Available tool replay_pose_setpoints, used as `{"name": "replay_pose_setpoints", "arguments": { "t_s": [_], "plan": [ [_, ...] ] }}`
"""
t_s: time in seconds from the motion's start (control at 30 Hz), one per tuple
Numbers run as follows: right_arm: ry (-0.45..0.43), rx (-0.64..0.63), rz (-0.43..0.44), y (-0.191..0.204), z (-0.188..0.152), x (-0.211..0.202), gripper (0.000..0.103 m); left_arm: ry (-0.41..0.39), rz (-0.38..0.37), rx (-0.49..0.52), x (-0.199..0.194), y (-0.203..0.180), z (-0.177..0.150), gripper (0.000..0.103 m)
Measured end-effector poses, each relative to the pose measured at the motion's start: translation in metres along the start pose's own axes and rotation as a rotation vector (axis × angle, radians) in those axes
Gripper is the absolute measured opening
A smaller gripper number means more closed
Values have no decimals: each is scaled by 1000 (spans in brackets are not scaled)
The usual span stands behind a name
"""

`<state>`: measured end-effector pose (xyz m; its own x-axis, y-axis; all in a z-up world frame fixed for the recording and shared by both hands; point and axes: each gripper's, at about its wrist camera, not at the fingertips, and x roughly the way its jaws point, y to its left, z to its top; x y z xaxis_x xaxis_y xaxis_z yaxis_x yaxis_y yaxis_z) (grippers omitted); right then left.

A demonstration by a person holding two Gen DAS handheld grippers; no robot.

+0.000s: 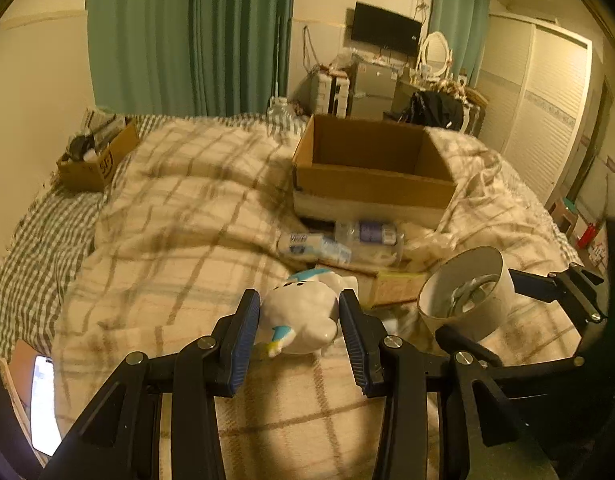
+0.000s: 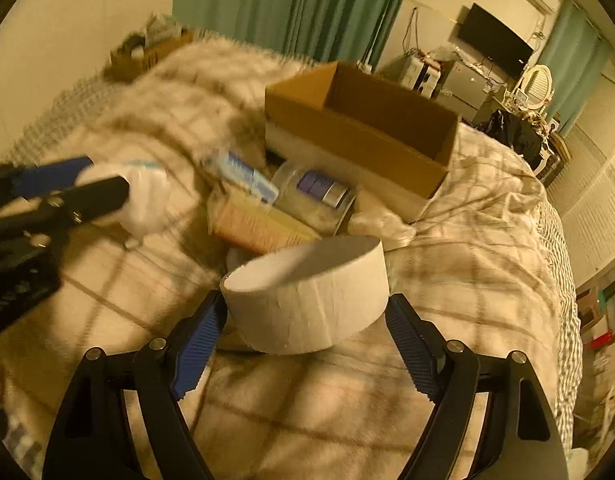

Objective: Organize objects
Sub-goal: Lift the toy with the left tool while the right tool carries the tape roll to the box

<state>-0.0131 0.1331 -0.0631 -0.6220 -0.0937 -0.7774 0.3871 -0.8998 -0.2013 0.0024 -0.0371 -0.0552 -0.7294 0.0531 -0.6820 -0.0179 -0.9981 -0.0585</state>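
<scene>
My left gripper (image 1: 299,320) is shut on a white toy figure (image 1: 299,312) with teal markings, held just above the plaid blanket. My right gripper (image 2: 307,312) is shut on a white round container (image 2: 307,296); in the left wrist view the container (image 1: 467,296) shows tilted, with small items inside. The left gripper also shows at the left of the right wrist view (image 2: 83,188), with the toy (image 2: 143,200) in it. An open cardboard box (image 1: 371,168) stands on the bed beyond both; it also shows in the right wrist view (image 2: 359,128).
A tube (image 1: 307,244), a clear bag with a purple jar (image 1: 371,236) and a flat pack (image 1: 395,284) lie in front of the box. A smaller cardboard box (image 1: 95,156) with items sits at the bed's far left. A lit phone (image 1: 43,404) lies near left.
</scene>
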Motion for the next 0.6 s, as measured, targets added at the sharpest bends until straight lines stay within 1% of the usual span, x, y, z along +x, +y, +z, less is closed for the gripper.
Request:
{"name": "replay_pose_setpoints", "arguments": {
  "t_s": [0.13,0.23,0.33,0.37,0.4,0.43,0.47,0.5,0.57,0.6],
  "plan": [
    [-64,30,6,-14,8,-26,80,-37,-35,2,-14,-6,14,41],
    [-109,43,6,-25,19,-45,79,-67,-32,20,-21,-13,29,41],
    [-159,48,-8,-39,38,-61,79,-91,-58,21,-23,-17,53,41],
    [-170,47,-4,-43,45,-64,76,-97,-64,24,-21,-18,61,41],
    [-180,37,19,-47,54,-68,13,-106,-61,35,-20,-20,70,41],
    [-186,36,34,-52,65,-68,7,-116,-49,52,-16,-23,80,41],
    [-199,50,26,-59,75,-68,7,-123,-40,60,-13,-24,87,41],
    [-193,53,13,-64,84,-65,7,-124,-43,60,-8,-25,96,41],
    [-175,52,-4,-72,100,-52,7,-109,-75,51,6,-26,112,41],
    [-160,55,3,-75,106,-43,7,-100,-84,46,14,-27,118,41]
  ]
}}
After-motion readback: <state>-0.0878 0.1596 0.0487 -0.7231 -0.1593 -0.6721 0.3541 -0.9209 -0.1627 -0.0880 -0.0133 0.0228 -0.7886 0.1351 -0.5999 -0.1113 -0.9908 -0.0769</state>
